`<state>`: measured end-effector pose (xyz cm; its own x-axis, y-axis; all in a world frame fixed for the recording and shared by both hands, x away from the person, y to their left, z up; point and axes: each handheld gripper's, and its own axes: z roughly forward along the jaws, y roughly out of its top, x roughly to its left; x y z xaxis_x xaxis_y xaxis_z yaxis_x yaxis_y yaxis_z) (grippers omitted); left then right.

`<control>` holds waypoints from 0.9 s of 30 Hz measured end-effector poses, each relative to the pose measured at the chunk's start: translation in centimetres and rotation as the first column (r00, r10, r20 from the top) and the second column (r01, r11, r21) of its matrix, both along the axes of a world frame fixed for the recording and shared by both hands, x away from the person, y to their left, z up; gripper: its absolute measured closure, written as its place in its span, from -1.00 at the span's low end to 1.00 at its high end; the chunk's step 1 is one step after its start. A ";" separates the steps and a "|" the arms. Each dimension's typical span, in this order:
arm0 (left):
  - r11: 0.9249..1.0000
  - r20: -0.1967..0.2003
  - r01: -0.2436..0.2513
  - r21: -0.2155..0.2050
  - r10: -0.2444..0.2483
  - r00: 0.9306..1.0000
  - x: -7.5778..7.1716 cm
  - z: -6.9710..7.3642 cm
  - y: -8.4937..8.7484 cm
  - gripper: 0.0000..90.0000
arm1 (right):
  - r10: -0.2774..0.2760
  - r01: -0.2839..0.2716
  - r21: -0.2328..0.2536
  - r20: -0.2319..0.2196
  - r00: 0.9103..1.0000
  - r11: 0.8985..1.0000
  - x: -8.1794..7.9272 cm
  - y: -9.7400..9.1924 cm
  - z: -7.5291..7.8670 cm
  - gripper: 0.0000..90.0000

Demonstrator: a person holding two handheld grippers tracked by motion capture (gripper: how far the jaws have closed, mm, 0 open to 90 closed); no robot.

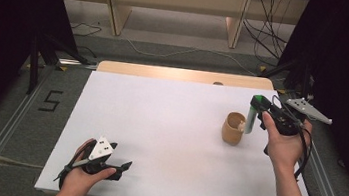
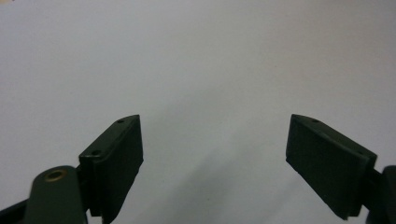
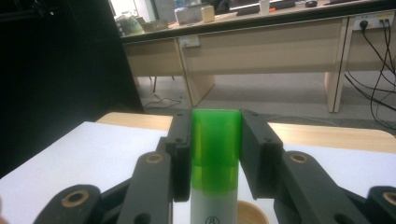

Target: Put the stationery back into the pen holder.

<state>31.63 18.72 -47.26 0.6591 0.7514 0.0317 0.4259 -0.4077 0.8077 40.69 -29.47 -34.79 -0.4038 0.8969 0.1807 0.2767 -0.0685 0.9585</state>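
Observation:
A white tube with a green cap (image 1: pixel 252 115) hangs upright in my right gripper (image 1: pixel 258 104), which is shut on the cap. In the right gripper view the green cap (image 3: pixel 215 144) sits squeezed between the two black jaws, with the white body below. The tube's lower end is beside or just over the rim of a small wooden cup (image 1: pixel 234 128) on the right part of the white table (image 1: pixel 158 131); the cup's rim (image 3: pixel 252 212) shows under the tube. My left gripper (image 1: pixel 123 167) rests open near the table's front left, nothing between its pads (image 2: pixel 116 158).
The white sheet covers a wooden tabletop whose far edge (image 1: pixel 185 75) shows. Beyond it are a wooden desk's legs (image 1: pixel 117 10) and cables (image 1: pixel 266 33) on the floor. Metal rails (image 1: pixel 2 132) run along both sides of the table.

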 end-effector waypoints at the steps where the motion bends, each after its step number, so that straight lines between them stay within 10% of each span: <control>1: 1.000 0.000 0.000 -0.001 0.000 1.000 0.0 0.0 0.0 -0.58 | 0.000 0.000 0.000 0.000 1.000 1.000 0.0 0.0 0.0 0.50; 27: 1.000 0.002 0.001 -0.003 -0.001 1.000 0.0 0.0 0.0 -0.58 | 0.001 -0.002 0.012 0.036 0.999 1.000 1.7 0.7 0.5 0.50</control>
<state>31.63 18.73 -47.26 0.6595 0.7511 0.0313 0.4237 -0.4058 0.8098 42.35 -28.77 -34.34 -0.4114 0.8941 0.1769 0.2423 -0.0798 0.9669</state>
